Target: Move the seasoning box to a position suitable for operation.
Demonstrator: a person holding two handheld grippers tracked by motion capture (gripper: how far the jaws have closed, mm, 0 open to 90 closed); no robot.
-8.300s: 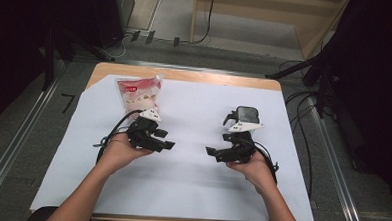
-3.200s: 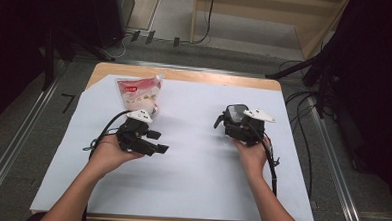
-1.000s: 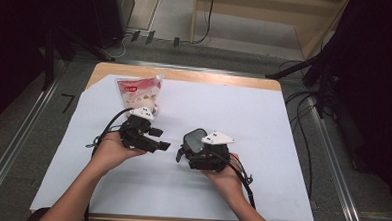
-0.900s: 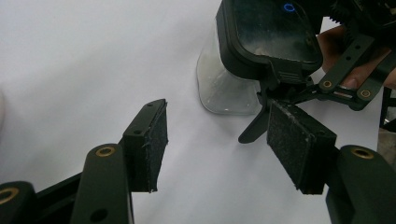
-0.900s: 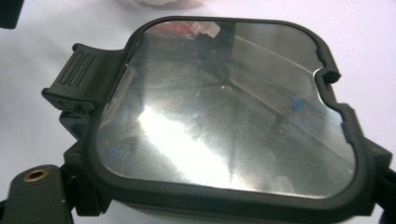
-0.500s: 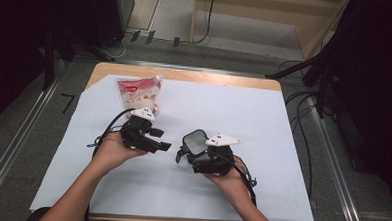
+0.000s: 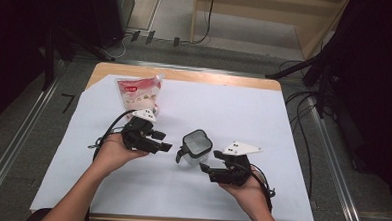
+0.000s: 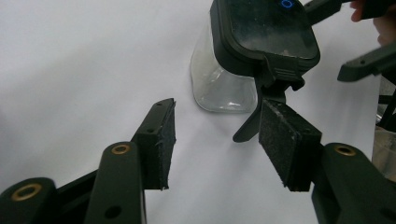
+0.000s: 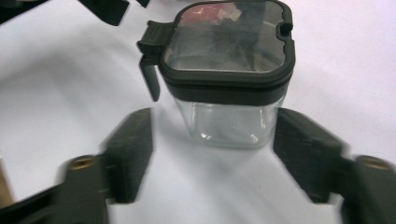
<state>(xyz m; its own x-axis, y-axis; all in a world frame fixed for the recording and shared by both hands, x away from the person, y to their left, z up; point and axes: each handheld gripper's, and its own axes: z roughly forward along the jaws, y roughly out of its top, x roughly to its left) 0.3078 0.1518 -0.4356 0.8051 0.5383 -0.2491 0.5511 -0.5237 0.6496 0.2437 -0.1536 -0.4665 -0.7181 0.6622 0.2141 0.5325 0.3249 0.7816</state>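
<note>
Black foam-faced pads of the left gripper [image 8: 215, 144] stand apart with nothing pressed between them, its jaws having just been closing; the right pad [image 8: 287, 140] sits just beside the hanging black latch tab [image 8: 254, 119] of the clear square plastic container with a black hinged lid [image 8: 243, 60]. The right gripper [image 9: 212, 149] has backed off from the container; its jaws have just been closing too, yet both pads are clear of the glassy walls and grip nothing. The container stands upright on the white paper sheet [image 7: 263, 123] near the middle of the wooden table [image 7: 185, 74], between the two grippers. The risk I see is that the light, empty container now stands free: if the left gripper pulls or pushes the latch with nothing bracing the body, the container would likely slide or tip over. A pad could also slip off the thin tab. From above, the high view gives the red-and-white printed pouch [image 7: 137, 92] lying beyond the left gripper [image 7: 155, 140], while the right gripper view shows the lid's clear window and the small round knob at its corner [image 9: 284, 28].
</note>
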